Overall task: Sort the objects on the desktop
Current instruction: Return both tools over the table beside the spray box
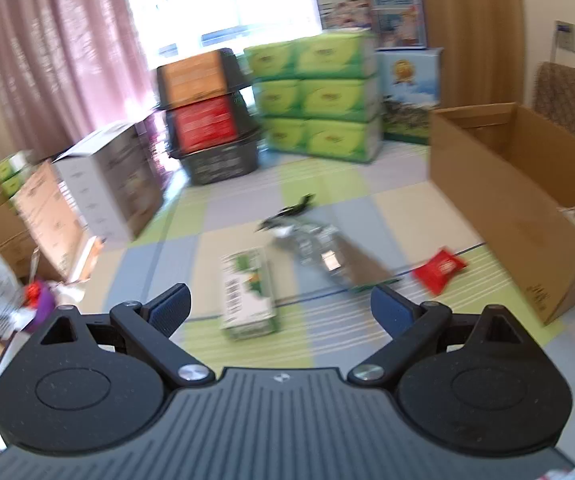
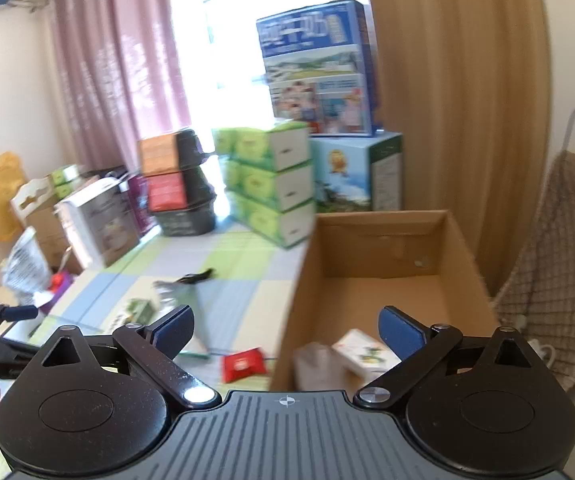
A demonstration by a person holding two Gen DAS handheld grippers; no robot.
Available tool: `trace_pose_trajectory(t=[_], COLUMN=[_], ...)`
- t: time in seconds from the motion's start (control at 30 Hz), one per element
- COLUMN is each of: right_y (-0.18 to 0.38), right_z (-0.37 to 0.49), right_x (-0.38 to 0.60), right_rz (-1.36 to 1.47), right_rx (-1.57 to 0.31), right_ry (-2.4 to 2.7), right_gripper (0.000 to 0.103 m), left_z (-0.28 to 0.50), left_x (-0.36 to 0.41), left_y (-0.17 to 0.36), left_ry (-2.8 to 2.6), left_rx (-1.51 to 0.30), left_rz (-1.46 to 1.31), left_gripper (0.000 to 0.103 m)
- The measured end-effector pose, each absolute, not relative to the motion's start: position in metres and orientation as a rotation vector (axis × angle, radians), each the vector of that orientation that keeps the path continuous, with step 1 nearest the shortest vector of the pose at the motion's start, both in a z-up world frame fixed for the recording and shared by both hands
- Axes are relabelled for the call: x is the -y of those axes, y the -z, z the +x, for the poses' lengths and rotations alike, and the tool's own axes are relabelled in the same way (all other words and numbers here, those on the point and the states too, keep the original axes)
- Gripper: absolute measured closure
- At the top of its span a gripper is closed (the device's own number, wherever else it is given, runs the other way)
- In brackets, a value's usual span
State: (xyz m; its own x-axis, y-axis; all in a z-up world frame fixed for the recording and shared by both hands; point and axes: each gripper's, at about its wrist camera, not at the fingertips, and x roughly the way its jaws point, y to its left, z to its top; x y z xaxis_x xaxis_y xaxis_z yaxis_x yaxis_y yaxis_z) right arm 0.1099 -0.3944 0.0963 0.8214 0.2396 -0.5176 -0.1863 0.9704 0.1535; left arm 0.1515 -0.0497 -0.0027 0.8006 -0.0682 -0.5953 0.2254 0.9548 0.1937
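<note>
Left gripper (image 1: 279, 304): jaws spread wide, nothing between them, held above the mat.
Right gripper (image 2: 285, 330): jaws also wide apart and empty, over the near edge of the cardboard box (image 2: 463, 248).
Green-and-white carton (image 1: 247, 292): lies flat on the checked floor mat (image 1: 215, 216), just ahead of the left gripper.
Silvery packet (image 1: 319, 252): beside the carton; blurred, possibly a foil pouch.
Red packet (image 1: 439, 268): on the mat near the box wall.
Inside the box: a small white carton (image 2: 363, 350) and a pale item.
</note>
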Motion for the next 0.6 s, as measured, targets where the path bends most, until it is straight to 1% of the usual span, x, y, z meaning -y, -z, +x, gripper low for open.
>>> trace_pose_trajectory(t=[0.37,0.6], right_y=[-0.08,-0.05], right_z=[0.101,0.106], right_x=[0.316,0.271], right_rz=[0.056,0.023], right_rx=[-0.569,-0.577], right_ry=[-0.334,-0.353], right_gripper=[0.003,0.003], left_z=[0.145,0.149], left_x=[-0.01,-0.03], left_y=[0.018,0.04], left_ry=[0.074,0.069], left_rx=[-0.63,-0.63], left_rz=[0.211,0.178], left_gripper=[0.008,0.008])
